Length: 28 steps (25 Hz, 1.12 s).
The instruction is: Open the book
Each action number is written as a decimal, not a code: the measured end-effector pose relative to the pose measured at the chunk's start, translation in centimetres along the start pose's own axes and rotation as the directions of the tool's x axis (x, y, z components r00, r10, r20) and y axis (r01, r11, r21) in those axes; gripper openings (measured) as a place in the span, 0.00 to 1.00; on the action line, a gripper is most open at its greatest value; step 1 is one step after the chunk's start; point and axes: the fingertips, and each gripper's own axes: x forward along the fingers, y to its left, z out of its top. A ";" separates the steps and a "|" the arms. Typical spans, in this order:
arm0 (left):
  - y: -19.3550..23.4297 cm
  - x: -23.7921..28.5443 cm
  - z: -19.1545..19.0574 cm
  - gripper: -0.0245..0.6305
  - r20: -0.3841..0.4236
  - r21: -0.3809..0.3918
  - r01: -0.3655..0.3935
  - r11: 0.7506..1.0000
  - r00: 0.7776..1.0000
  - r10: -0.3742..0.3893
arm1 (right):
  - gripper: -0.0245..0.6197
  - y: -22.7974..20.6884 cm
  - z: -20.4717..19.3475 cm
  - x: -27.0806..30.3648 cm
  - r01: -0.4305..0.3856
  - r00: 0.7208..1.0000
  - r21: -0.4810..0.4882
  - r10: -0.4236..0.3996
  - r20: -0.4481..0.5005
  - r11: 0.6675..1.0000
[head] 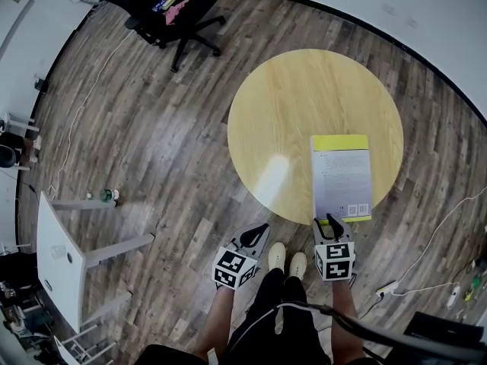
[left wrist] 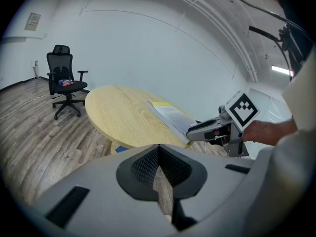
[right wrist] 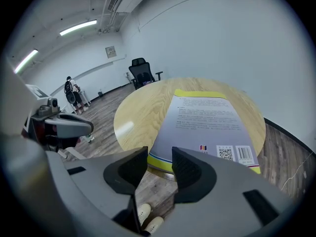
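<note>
Book (head: 340, 175) lies shut, back cover up, on the round table (head: 289, 105), at the table's near right edge with its yellow band reaching the rim; the head view alone shows both marker cubes and the person's shoes (head: 286, 258) just short of the table; only the left gripper view shows the left gripper (left wrist: 158, 149) with jaws pressed together and nothing between them, held off the table's near rim and tilted down; the right gripper (head: 329, 223) points steeply down at the table's near edge, jaws a narrow gap apart, the book's edge just ahead of them.
</note>
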 end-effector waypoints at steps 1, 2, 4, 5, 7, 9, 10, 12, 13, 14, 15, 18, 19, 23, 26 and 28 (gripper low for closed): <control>0.0 0.0 0.0 0.04 0.000 0.001 0.001 1.000 1.000 -0.001 | 0.28 0.0 0.0 0.0 -0.006 1.000 0.012 0.006 0.002 1.000; 0.0 0.0 0.0 0.04 -0.001 0.002 0.001 1.000 1.000 -0.001 | 0.26 0.0 0.0 0.0 -0.014 1.000 0.028 0.014 0.003 1.000; 0.0 0.0 0.1 0.04 -0.001 0.003 0.000 1.000 1.000 0.000 | 0.20 0.1 -0.1 0.0 -0.031 1.000 0.057 0.030 0.006 0.998; 0.0 0.0 0.1 0.04 0.000 0.004 -0.001 1.000 1.000 0.001 | 0.20 0.1 -0.1 0.0 -0.034 0.999 0.060 0.034 0.006 0.998; -0.1 0.1 0.2 0.04 0.001 0.005 -0.001 1.000 1.000 0.001 | 0.19 0.3 -0.2 0.1 -0.041 0.999 0.057 0.040 0.008 0.998; -0.1 0.1 0.2 0.04 0.003 0.005 -0.001 1.000 1.000 0.001 | 0.12 0.8 -0.2 0.2 -0.053 0.999 0.061 0.053 0.011 0.997; -0.1 0.0 0.2 0.04 0.003 0.005 -0.002 1.000 1.000 0.002 | 0.09 1.0 -0.2 0.3 -0.053 0.999 0.059 0.053 0.010 0.997; -0.2 -0.1 0.1 0.04 0.001 0.005 -0.001 1.000 1.000 0.001 | 0.09 1.2 -0.2 0.2 -0.042 0.999 0.044 0.042 0.007 0.998; -0.2 -0.1 0.1 0.04 0.000 0.005 -0.001 1.000 1.000 0.001 | 0.09 1.2 -0.2 0.2 -0.039 0.999 0.041 0.039 0.008 0.998; -0.3 -0.2 0.0 0.04 -0.001 0.005 -0.002 1.000 1.000 0.002 | 0.08 1.2 -0.2 0.2 -0.040 0.999 0.042 0.039 0.011 0.998; -0.2 -0.3 0.0 0.04 0.000 0.004 -0.004 1.000 1.000 0.004 | 0.08 1.2 -0.2 0.2 -0.043 0.999 0.047 0.042 0.014 0.998; -0.1 -0.2 0.0 0.04 0.001 0.005 -0.008 1.000 1.000 0.008 | 0.08 1.1 -0.2 0.4 -0.052 0.999 0.066 0.051 0.019 0.996; -0.1 -0.1 -0.1 0.04 0.000 0.006 -0.006 1.000 1.000 0.006 | 0.07 1.1 -0.2 0.5 -0.052 0.999 0.067 0.050 0.018 0.996; -0.5 -0.1 -0.1 0.04 0.002 0.010 0.000 1.000 1.000 0.000 | 0.06 1.1 -0.3 0.6 -0.046 0.999 0.059 0.046 0.015 0.997; -0.6 -0.3 0.1 0.04 0.006 0.014 -0.001 1.000 1.000 0.000 | 0.06 1.0 -0.2 0.5 -0.050 0.999 0.074 0.048 0.018 0.996; -0.8 -0.5 0.2 0.04 0.007 0.017 0.000 1.000 1.000 0.000 | 0.06 1.0 -0.1 0.3 -0.046 0.999 0.079 0.044 0.019 0.996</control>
